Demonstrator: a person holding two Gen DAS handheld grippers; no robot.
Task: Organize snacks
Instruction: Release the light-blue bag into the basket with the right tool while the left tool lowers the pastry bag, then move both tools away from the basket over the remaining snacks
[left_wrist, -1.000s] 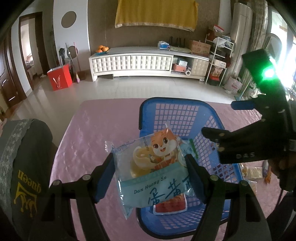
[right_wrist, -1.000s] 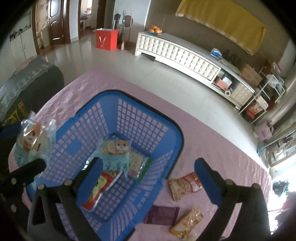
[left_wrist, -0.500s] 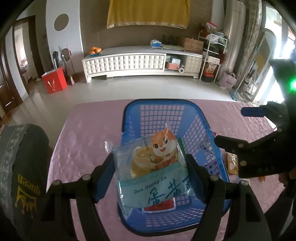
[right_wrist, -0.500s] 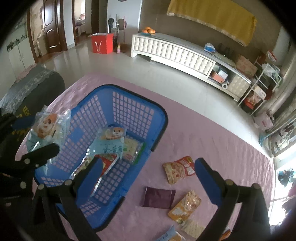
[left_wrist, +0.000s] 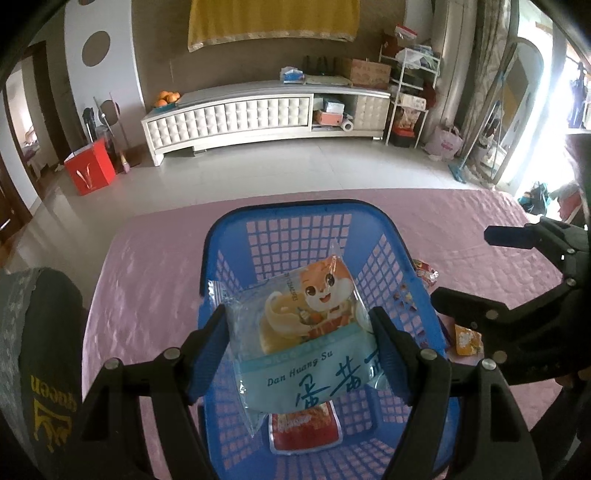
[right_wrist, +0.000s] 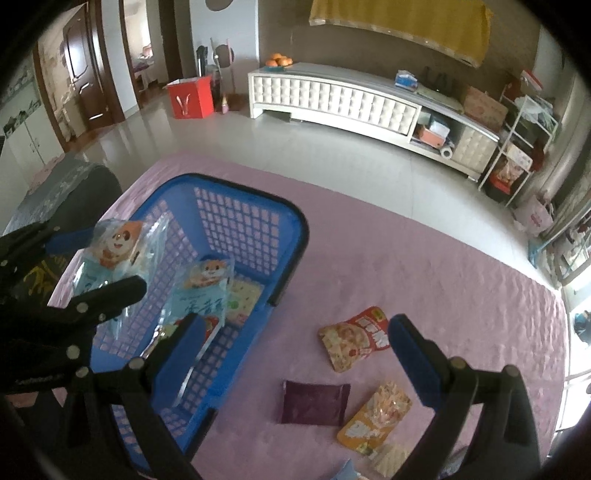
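Note:
My left gripper (left_wrist: 297, 317) is shut on a pale blue pastry packet with a cartoon squirrel (left_wrist: 295, 354), held above the blue plastic basket (left_wrist: 295, 208). In the right wrist view that packet (right_wrist: 110, 243) hangs over the basket's left side (right_wrist: 295, 221). Inside the basket lie a second squirrel packet (right_wrist: 205, 284), a pale packet and a red packet (left_wrist: 304, 428). My right gripper (right_wrist: 295, 325) is open and holds nothing, above the table just right of the basket. Below it lie a red-orange packet (right_wrist: 354, 338), a purple packet (right_wrist: 314, 402) and an orange packet (right_wrist: 376, 417).
The table wears a pink quilted cloth (right_wrist: 443, 277). A chair with a dark cover (left_wrist: 40, 350) stands at the table's left edge. More small packets lie at the near edge by the orange one. Beyond the table are tiled floor and a white cabinet (left_wrist: 258, 114).
The left gripper has carried the squirrel packet further over the basket. The right gripper has shifted right, off the basket and over the loose packets on the cloth.

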